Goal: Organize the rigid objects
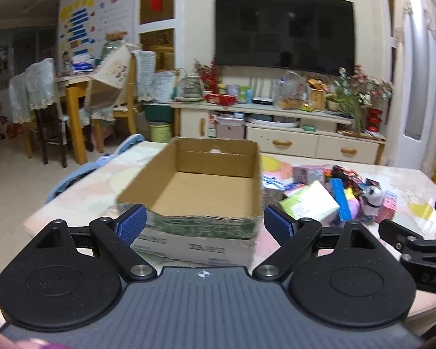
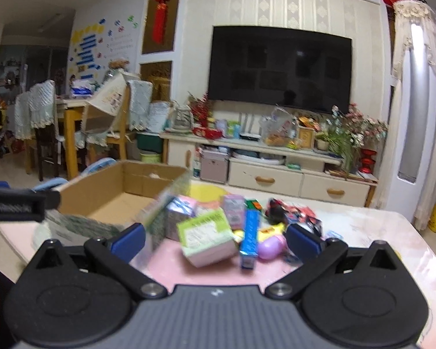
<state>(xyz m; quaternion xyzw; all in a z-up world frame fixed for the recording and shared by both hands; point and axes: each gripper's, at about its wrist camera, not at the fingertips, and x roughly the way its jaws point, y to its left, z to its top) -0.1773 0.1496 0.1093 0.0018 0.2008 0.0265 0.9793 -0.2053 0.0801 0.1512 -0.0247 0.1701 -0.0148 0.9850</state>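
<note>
An open cardboard box (image 1: 206, 186) stands empty on the table, straight ahead of my left gripper (image 1: 205, 226), whose fingers are spread wide at the box's near wall. The box (image 2: 107, 195) shows at the left of the right wrist view. A heap of small items lies to its right: a green-and-pink carton (image 2: 207, 237), a long blue box (image 2: 250, 234), a purple egg (image 2: 271, 245) and a panda figure (image 1: 373, 197). My right gripper (image 2: 215, 240) is open just in front of the heap, holding nothing. The green-and-pink carton (image 1: 309, 205) is also in the left wrist view.
The table (image 2: 363, 232) has a pale patterned top. Beyond it stands a TV cabinet (image 1: 276, 133) crowded with things under a wall TV (image 1: 284, 29). Chairs and a wooden table (image 1: 72, 110) stand at the left. A blue seat (image 1: 72, 174) is at the table's left edge.
</note>
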